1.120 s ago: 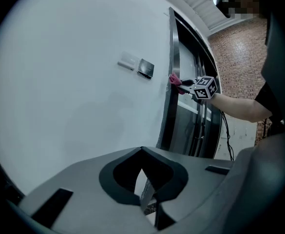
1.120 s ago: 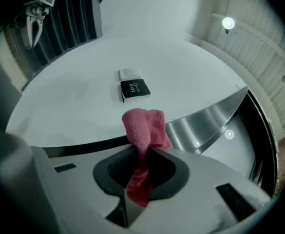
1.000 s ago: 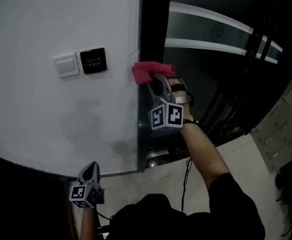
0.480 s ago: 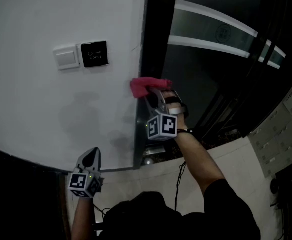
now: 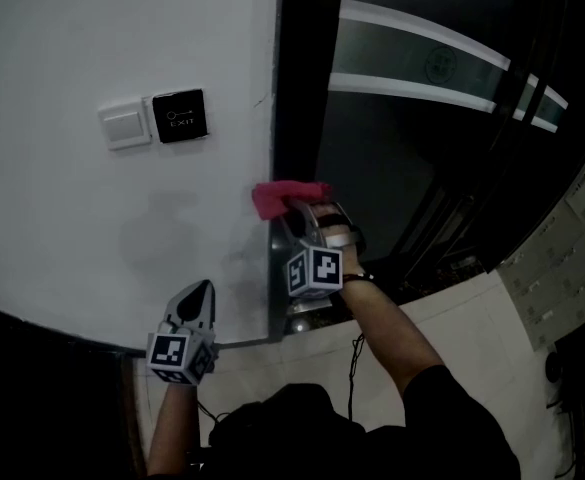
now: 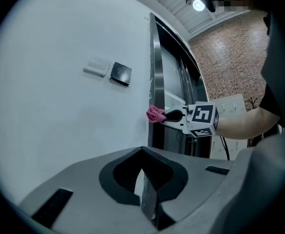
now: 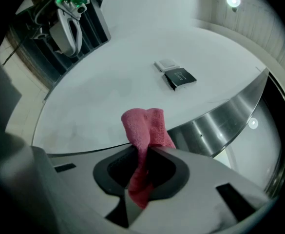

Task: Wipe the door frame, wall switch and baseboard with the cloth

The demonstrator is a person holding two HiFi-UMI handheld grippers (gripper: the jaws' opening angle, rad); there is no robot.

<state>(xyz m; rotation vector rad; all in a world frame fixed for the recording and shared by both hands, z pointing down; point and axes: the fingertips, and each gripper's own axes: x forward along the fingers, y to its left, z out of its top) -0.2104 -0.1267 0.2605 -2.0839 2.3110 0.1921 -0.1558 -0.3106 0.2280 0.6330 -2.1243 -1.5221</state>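
Note:
A pink cloth (image 5: 285, 198) is clamped in my right gripper (image 5: 292, 212) and pressed against the edge where the white wall meets the dark door frame (image 5: 297, 88). In the right gripper view the cloth (image 7: 144, 130) sticks up out of the shut jaws of the right gripper (image 7: 143, 165), in front of the steel frame (image 7: 220, 118). A white wall switch (image 5: 124, 126) and a black exit button (image 5: 180, 117) sit up and to the left of it. My left gripper (image 5: 196, 298) hangs low by the dark baseboard (image 5: 32, 328), shut and holding nothing.
Right of the frame is a dark glass door (image 5: 422, 118) with pale horizontal stripes. Tiled floor (image 5: 472, 318) lies below it, and a cable trails down near the person's arm. From the left gripper view a brick wall (image 6: 220, 57) shows beyond the doorway.
My right gripper has slid the cloth down the door frame edge, from level with the switch to well below it. The left gripper has risen slightly.

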